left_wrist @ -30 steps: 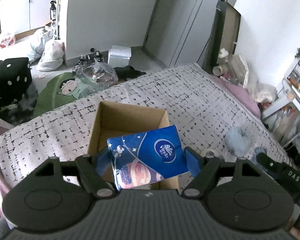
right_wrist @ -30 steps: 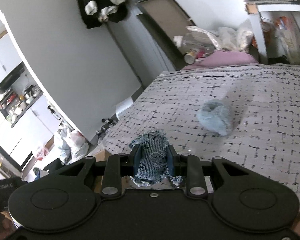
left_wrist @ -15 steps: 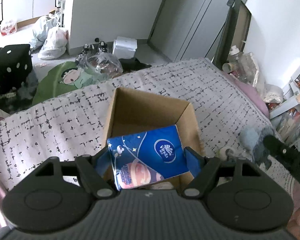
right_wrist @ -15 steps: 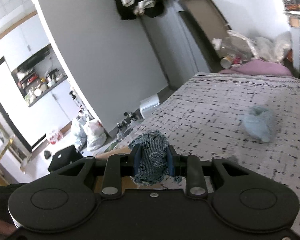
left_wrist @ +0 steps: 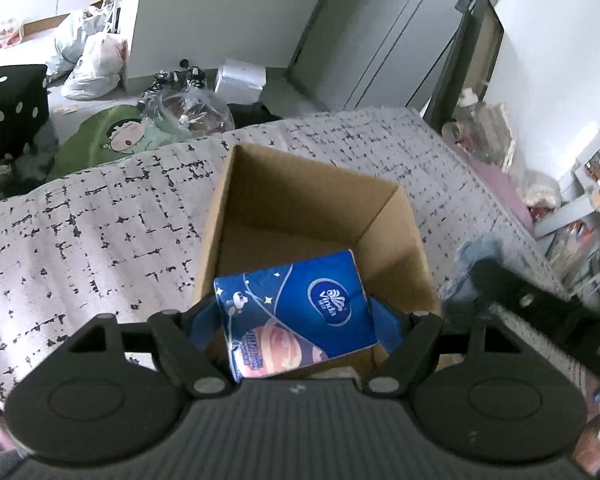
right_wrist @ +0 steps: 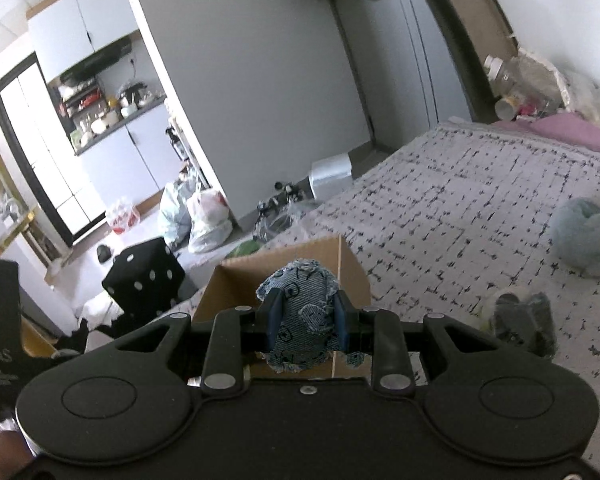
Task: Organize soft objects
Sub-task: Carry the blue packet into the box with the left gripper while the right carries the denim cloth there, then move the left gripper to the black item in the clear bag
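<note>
My left gripper (left_wrist: 290, 316) is shut on a blue tissue pack (left_wrist: 296, 312) and holds it over the near edge of an open cardboard box (left_wrist: 296, 204) on the bed. The box's floor looks bare where it shows. My right gripper (right_wrist: 304, 316) is shut on a blue denim soft piece (right_wrist: 302, 316) and holds it just in front of the same box (right_wrist: 284, 268). A pale blue fluffy object (right_wrist: 580, 236) lies on the bedspread to the right. A dark and pale soft item (right_wrist: 520, 320) lies nearer, right of the box.
The bed has a grey bedspread with black marks (left_wrist: 100, 220). The other gripper's black body (left_wrist: 540, 304) shows at the right of the left wrist view. The floor past the bed holds bags (left_wrist: 92, 60), a black dice cube (right_wrist: 144, 276) and a white box (left_wrist: 240, 76).
Both grippers have moved closer to the cardboard box. The box now sits larger under the tissue pack, and it has come into the right wrist view behind the denim piece.
</note>
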